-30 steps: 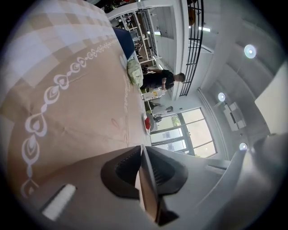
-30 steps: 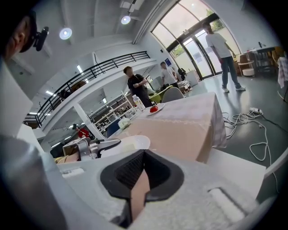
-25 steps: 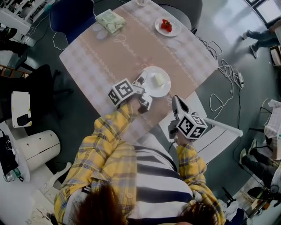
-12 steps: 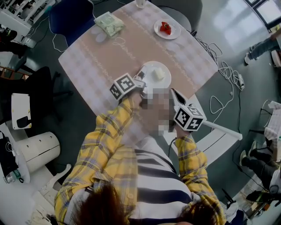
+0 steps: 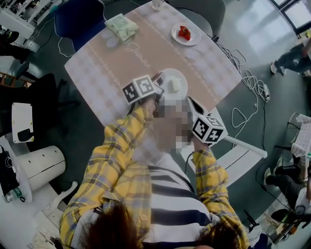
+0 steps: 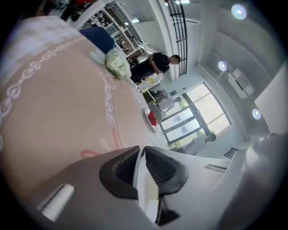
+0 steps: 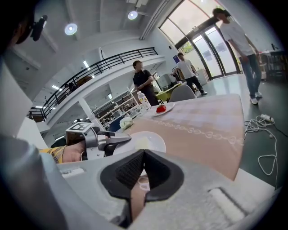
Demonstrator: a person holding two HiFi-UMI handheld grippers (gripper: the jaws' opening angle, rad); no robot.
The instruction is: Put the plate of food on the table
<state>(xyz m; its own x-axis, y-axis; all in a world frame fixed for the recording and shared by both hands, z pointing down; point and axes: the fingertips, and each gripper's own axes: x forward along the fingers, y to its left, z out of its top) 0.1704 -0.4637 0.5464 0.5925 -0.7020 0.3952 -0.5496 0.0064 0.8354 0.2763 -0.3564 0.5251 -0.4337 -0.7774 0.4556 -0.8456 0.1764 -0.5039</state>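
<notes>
A white plate (image 5: 175, 83) with a pale piece of food (image 5: 174, 85) is over the near middle of the table (image 5: 121, 63). My left gripper (image 5: 158, 82) is shut on its near-left rim; in the left gripper view the white rim (image 6: 143, 179) shows pinched between the pads of the left gripper (image 6: 140, 150). I cannot tell whether the plate rests on the cloth. My right gripper (image 5: 191, 102) hovers shut and empty by the table's near edge. In the right gripper view the right gripper (image 7: 143, 155) points at the plate (image 7: 150, 141) and the left gripper (image 7: 120, 140).
A second white plate with red food (image 5: 184, 32) stands at the far right of the table. A green packet (image 5: 121, 24) lies at the far left, a glass (image 5: 156, 3) at the far edge. A white bench (image 5: 243, 151) stands to my right. People (image 7: 143, 81) stand beyond.
My left gripper has carried the plate a little farther from me over the table. The right gripper has shifted slightly up and left.
</notes>
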